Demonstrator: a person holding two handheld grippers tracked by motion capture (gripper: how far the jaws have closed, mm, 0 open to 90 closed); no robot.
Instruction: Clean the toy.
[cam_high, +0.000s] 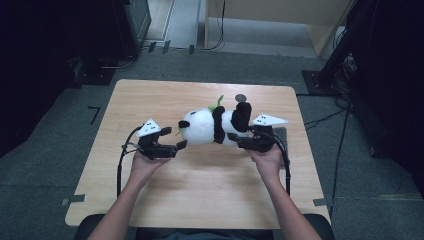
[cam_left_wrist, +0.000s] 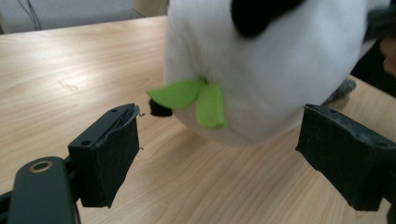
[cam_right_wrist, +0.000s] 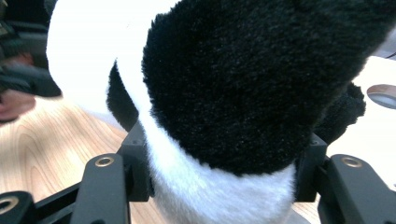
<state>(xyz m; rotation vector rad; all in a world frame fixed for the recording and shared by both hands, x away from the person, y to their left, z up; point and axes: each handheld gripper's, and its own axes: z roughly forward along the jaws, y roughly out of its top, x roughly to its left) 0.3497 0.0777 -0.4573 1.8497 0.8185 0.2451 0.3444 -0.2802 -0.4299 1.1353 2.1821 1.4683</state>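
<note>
A black and white plush panda (cam_high: 205, 125) lies on its side in the middle of the wooden table (cam_high: 200, 195), head toward the left. In the left gripper view its white head (cam_left_wrist: 280, 70) and green felt leaves (cam_left_wrist: 196, 95) sit just beyond my left gripper (cam_left_wrist: 224, 123), which is open, pads wide apart and touching nothing. My left gripper (cam_high: 181, 145) points right at the head. My right gripper (cam_high: 235, 137) comes in from the panda's rear. In the right gripper view the right gripper (cam_right_wrist: 224, 158) has its jaws pressed on the panda's black and white fur (cam_right_wrist: 233, 84).
A small round grey disc (cam_high: 241, 97) lies on the table behind the panda. A dark flat pad (cam_high: 283, 133) sits by the right hand near the table's right edge. Cables and dark equipment stands surround the table on the floor.
</note>
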